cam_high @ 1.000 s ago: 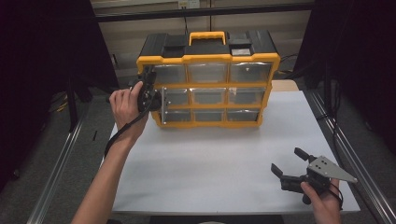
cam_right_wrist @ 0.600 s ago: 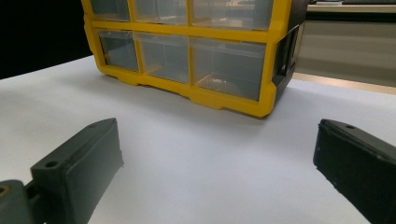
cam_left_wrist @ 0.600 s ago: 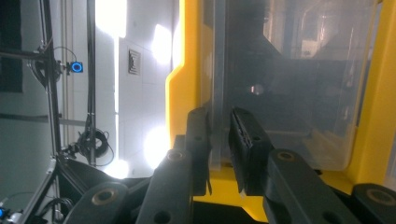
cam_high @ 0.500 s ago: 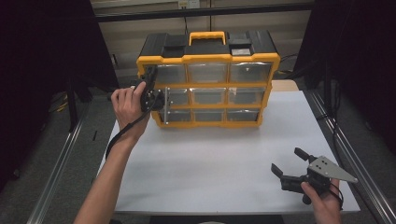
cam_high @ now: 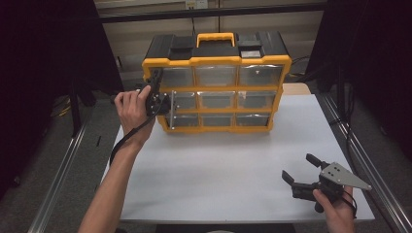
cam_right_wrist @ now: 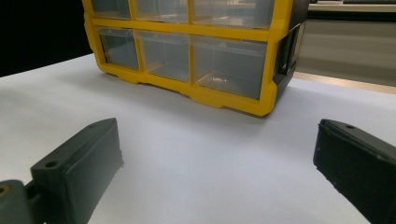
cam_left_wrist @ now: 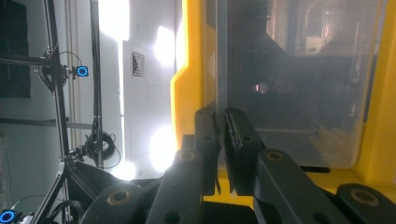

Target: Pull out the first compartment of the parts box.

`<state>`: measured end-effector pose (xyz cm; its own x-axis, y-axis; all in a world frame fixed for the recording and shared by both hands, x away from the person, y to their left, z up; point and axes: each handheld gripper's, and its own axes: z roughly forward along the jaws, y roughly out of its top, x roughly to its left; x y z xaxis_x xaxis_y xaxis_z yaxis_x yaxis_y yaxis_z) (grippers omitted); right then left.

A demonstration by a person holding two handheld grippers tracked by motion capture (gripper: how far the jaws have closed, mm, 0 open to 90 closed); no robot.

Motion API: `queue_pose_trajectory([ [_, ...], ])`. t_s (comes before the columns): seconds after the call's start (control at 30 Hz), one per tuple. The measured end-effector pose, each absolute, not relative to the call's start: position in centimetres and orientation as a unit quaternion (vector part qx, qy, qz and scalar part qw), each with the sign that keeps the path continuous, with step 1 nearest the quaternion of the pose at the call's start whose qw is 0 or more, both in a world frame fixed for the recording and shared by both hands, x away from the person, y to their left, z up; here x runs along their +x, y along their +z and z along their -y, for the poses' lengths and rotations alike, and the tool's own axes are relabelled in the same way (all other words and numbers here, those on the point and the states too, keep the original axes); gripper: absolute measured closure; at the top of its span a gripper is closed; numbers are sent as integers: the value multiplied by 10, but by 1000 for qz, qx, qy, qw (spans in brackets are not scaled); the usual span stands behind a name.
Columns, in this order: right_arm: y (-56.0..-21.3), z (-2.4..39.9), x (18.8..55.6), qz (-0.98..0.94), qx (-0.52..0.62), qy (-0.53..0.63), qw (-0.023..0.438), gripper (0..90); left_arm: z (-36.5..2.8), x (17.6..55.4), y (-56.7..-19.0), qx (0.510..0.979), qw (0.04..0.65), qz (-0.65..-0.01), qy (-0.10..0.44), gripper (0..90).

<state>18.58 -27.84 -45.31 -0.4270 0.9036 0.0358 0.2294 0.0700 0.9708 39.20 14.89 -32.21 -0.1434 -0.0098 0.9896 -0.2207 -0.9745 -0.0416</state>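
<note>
The clear drawer [cam_high: 186,100] at the left end of the middle row of the yellow organizer [cam_high: 216,86] is what we are working on; the organizer stands upright at the far edge of the white table [cam_high: 218,174]. Starting at the left, our left gripper [cam_high: 156,99] has just been closing and is now clenched on the drawer's thin front lip [cam_left_wrist: 221,93], which the left gripper view shows pinched between the black pads [cam_left_wrist: 238,135]. We judge this grip is meant for pulling the drawer straight out. Toward us the table is bare, so the drawer has open room to slide. At the right, our right gripper [cam_high: 302,171] waits near the table's near corner, jaws spread and holding nothing, well apart from the organizer.
</note>
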Motion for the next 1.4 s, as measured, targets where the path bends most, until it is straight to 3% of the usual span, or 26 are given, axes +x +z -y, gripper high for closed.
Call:
queue_pose_trajectory([
  [0.23,-453,277,185,-663,427,529,314,5,-148,386,-322,649,66,89,752,844],
  [0.4,-453,277,186,-661,428,529,317,4,-147,378,-319,633,79,100,764,900],
  [0.9,-453,278,185,-661,428,530,315,4,-144,386,-320,658,73,94,743,791],
  [1.4,-454,277,186,-662,428,529,315,4,-148,392,-320,656,77,82,746,837],
])
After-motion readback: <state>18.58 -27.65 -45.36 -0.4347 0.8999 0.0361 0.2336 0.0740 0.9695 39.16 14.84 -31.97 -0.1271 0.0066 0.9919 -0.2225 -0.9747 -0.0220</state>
